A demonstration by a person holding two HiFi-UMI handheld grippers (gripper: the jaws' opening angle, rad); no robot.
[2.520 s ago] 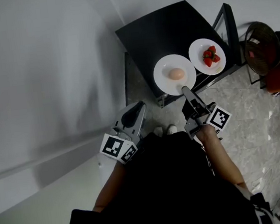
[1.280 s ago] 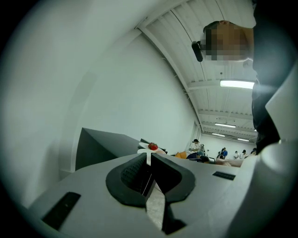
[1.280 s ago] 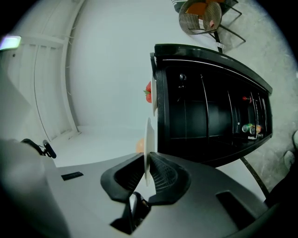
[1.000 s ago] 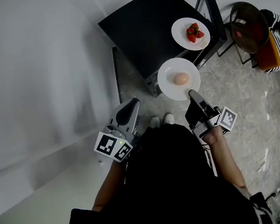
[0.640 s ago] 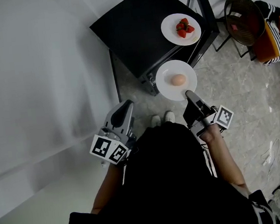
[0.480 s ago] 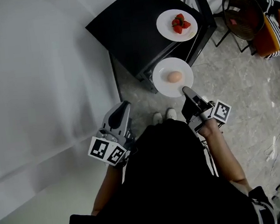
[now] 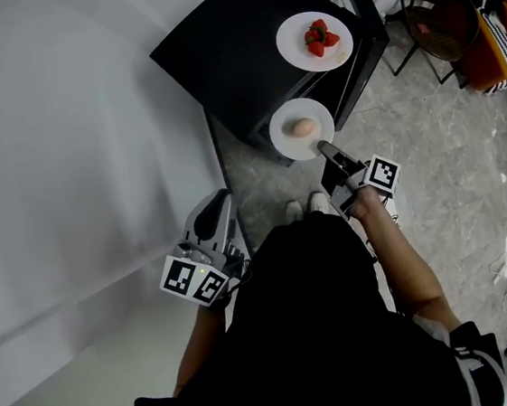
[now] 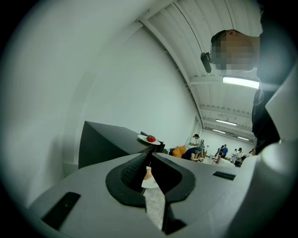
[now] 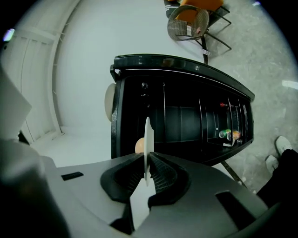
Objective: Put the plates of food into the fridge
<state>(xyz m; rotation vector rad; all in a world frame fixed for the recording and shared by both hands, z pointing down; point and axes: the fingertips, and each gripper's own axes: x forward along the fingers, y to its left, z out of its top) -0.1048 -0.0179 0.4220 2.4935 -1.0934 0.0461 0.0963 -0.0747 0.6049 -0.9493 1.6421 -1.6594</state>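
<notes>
Plate with egg (image 7: 286,139): white, smooth, glossy, ceramic look. Egg (image 7: 302,127): tan shell, matt. Plate with strawberries (image 7: 295,47): same white glazed finish. Strawberries (image 7: 318,37): red, slight shine. Fridge (image 7: 228,55): top flat black, matt; front in the right gripper view is dark, glossy and glass-like. Floor (image 7: 450,175): grey veined stone-look tiles, polished sheen. Wall (image 7: 63,128): white, smooth, matt. Right gripper (image 7: 322,147) and left gripper (image 7: 219,197): grey matt plastic shells. Fingers (image 9: 163,179) are lined with black ribbed rubber-look pads. Person's top (image 7: 313,327): black cloth, matt. Chair (image 7: 436,8): dark wire mesh, metal look.
</notes>
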